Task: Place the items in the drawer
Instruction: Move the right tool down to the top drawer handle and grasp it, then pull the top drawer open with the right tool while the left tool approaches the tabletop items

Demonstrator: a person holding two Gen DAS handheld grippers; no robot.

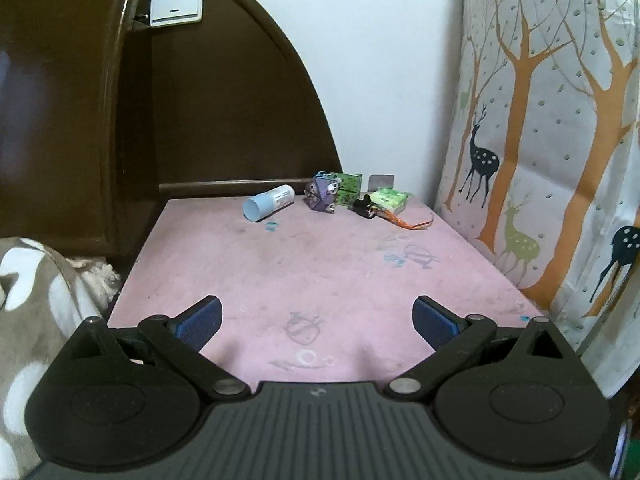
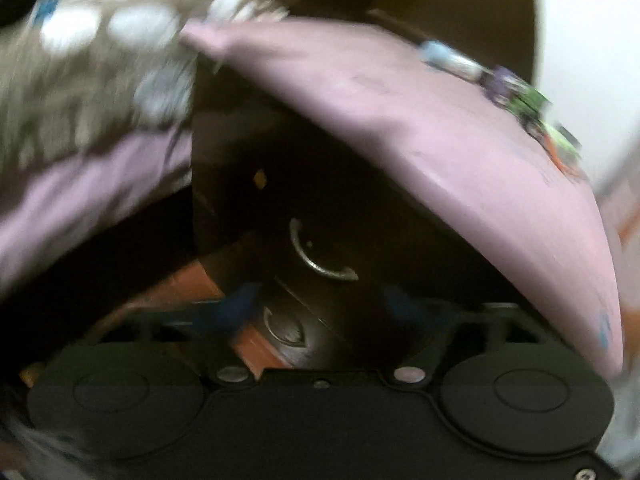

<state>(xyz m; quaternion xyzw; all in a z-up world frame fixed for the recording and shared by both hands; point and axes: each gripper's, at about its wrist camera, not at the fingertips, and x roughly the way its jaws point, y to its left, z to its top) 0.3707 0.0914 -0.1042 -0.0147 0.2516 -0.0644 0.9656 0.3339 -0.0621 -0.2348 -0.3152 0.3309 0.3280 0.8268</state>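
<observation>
Drawer front [image 2: 320,256], dark glossy wood with a curved metal handle [image 2: 316,256], sits under the pink table [image 1: 320,272] edge, blurred; right claw [image 2: 320,308] spread before it, holding nothing; pale blue tube [image 1: 269,203] lies at the table's far edge, flat end toward the camera, beside a purple folded-paper toy [image 1: 325,194], green packet [image 1: 389,199] and black object [image 1: 365,205]; left claw [image 1: 318,320] released.

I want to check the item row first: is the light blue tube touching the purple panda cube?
Apart. The left wrist view shows a strip of pink tabletop between the light blue tube and the purple panda cube.
</observation>
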